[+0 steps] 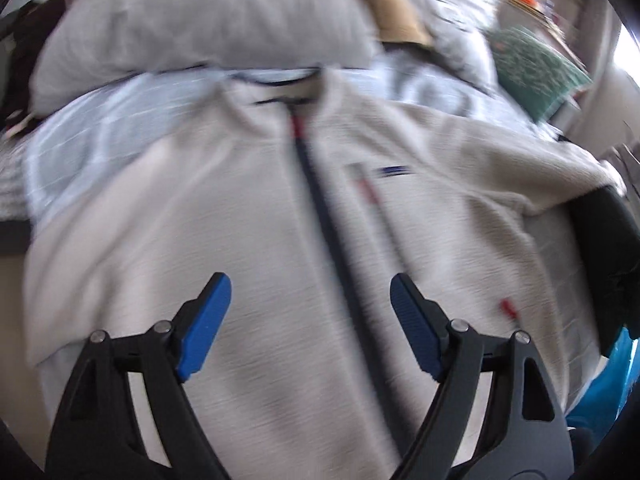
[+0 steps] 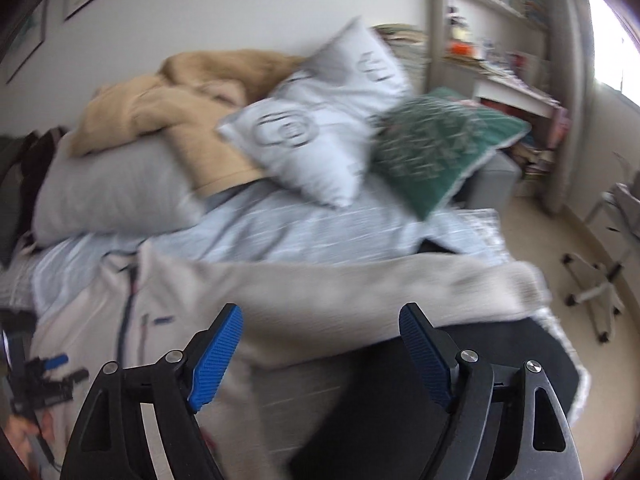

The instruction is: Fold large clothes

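Cream fleece [image 1: 248, 208] lies zipped, front up, on bed [image 2: 280, 236]; zip [image 1: 320, 208] runs away from left gripper [image 1: 310, 308], jaws wide, empty. Sleeve [image 2: 360, 288] stretches sideways just beyond right gripper [image 2: 320, 332], also wide, empty, nearer it.

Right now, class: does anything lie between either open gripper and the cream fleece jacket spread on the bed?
Nothing visible does. The left gripper hangs directly over the cream fleece jacket; the right gripper faces its outstretched sleeve.
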A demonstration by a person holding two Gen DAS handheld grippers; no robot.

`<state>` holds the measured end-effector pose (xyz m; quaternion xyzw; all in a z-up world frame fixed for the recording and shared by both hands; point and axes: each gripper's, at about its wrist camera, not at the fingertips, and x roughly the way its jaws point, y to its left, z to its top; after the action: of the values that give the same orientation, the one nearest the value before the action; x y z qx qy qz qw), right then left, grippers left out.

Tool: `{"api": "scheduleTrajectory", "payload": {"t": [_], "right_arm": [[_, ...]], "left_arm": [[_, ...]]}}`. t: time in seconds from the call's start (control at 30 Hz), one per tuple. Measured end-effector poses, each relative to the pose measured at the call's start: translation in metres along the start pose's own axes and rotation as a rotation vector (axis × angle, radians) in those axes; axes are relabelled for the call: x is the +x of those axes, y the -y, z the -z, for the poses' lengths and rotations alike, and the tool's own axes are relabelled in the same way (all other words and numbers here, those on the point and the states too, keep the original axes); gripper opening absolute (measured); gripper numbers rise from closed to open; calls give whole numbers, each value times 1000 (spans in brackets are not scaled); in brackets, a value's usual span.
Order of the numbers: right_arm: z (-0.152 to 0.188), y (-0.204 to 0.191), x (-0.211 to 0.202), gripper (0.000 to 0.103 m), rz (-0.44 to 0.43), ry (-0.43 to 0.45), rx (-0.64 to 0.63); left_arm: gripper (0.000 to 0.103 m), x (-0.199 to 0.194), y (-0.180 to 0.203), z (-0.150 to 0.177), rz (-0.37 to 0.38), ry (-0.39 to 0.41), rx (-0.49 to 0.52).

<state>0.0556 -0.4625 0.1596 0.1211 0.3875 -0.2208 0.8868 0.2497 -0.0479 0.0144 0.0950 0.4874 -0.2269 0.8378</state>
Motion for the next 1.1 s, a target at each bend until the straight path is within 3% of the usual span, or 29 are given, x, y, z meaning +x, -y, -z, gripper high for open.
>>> {"api": "scheduleTrajectory", "payload": {"t": [0.3,0.43,0.53,0.77,1.03,1.1], "right_arm": [[44,-121,56,82,-113,-118,-140],[57,-158,72,82,-143,-134,-205],[68,-182,86,82,-163,-146,-246],[97,-219,121,82,-228,-169,-303],[129,-235,161,82,-243,-244,-339],[135,-234,171,82,-236,-271,-334]], "left_arm": [[82,-3,-193,37,-237,-38,-161],[82,6,-266,30,-346,-27,-167],[81,18,-301,20,-354,-11,-145],[77,73,-342,-7,-278,-37,-142],[70,114,-340,-22,-277,-79,-56],[64,117,-342,-23,-255,-91,-51]]}}
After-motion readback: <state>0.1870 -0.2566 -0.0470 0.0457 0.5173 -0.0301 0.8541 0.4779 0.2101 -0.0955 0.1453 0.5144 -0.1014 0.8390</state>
